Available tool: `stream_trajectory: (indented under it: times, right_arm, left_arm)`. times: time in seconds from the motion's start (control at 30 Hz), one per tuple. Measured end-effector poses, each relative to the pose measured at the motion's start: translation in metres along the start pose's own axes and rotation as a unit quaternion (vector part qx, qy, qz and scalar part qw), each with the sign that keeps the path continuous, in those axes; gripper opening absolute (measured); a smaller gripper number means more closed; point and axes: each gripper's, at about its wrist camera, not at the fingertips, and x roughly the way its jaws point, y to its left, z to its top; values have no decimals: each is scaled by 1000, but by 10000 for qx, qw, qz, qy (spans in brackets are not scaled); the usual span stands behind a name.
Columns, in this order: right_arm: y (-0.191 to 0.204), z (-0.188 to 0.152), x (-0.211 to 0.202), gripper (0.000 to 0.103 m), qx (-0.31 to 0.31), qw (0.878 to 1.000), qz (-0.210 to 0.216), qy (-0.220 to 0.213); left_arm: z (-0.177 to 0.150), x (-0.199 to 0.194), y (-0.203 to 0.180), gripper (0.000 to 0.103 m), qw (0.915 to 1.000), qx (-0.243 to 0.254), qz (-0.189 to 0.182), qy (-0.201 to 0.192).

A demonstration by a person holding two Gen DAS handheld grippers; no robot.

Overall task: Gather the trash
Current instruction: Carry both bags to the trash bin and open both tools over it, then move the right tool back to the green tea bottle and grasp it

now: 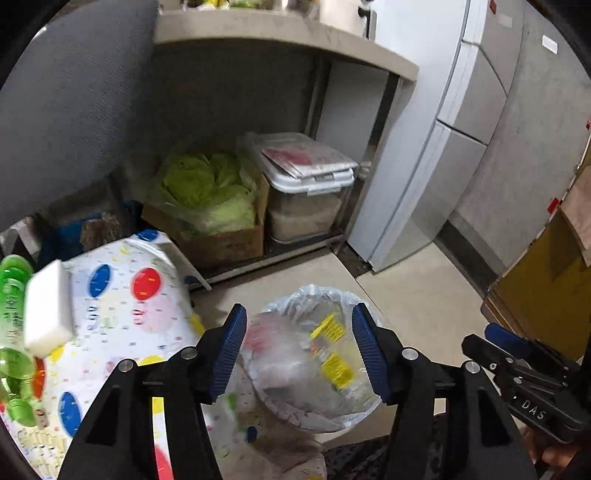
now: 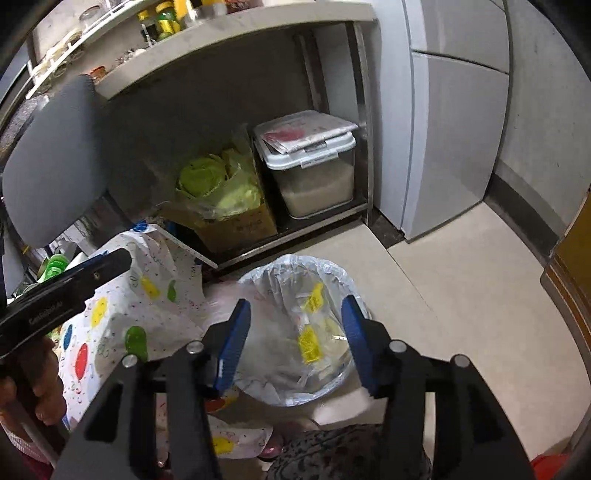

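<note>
the trash bin (image 1: 321,358) sits low on the pale tile floor (image 1: 413,295), lined with a clear plastic bag (image 2: 295,269) whose rim folds out over the edge, and inside it there's crumpled clear wrapping with yellow labels (image 1: 334,365) showing through. the left gripper (image 1: 299,354) hangs right above the bin, jaws spread wide with nothing between the blue pads (image 1: 231,347), the bin's mouth framed in the gap. the right gripper (image 2: 295,339) hovers over the same bin from its own side, jaws also wide apart and holding nothing, blue pads (image 2: 234,343) to either side of the yellow labels. just left of the bin is a table edge draped in a white cloth with coloured spots (image 1: 122,295), the cloth hanging down near the bin's rim. on that cloth, at the far left of the left wrist view, a white sponge block (image 1: 48,306) lies against a green plastic bottle (image 1: 13,321). beyond the bin, under a grey counter (image 1: 280,33), a cardboard box (image 1: 225,240) holds bagged cabbage (image 1: 207,184), and beside it stands a clear lidded storage tub (image 1: 306,195) with papers on top. a pale fridge (image 1: 436,147) stands to the right of the shelf. a grey chair back (image 2: 51,162) fills the upper left in both views, and jars line the counter (image 2: 162,22) in the right wrist view.
</note>
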Motion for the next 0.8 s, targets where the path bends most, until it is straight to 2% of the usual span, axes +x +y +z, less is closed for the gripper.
stream_trajectory:
  times: [0.2,0.3,0.37,0.5,0.6,0.8]
  right_arm:
    - [39,5,-37,51,-436,9982,218,-338]
    - [70,3,-54,51,-726,9951,474,-478]
    - [92,1,-60,51,-940,9922,647,-497]
    - [144,-7,-57,51,-1424,9833,1062,-398]
    - [178,-13,-51,51,-1663,9766,1341,-257]
    - [256,-29,-32,51,-2220,9586,1782,-20]
  left_arm:
    - [-15,-55,24,61,9973,-160,650,-317]
    - [-36,-94,48,61,9913,-366,1206,-387]
    - [-47,-113,68,61,9876,-526,1422,-395]
    - [-79,-156,121,61,9709,-1008,2141,-365]
    - [-100,-184,160,61,9566,-1382,2538,-377]
    - [-134,-211,221,61,9318,-1893,3080,-334]
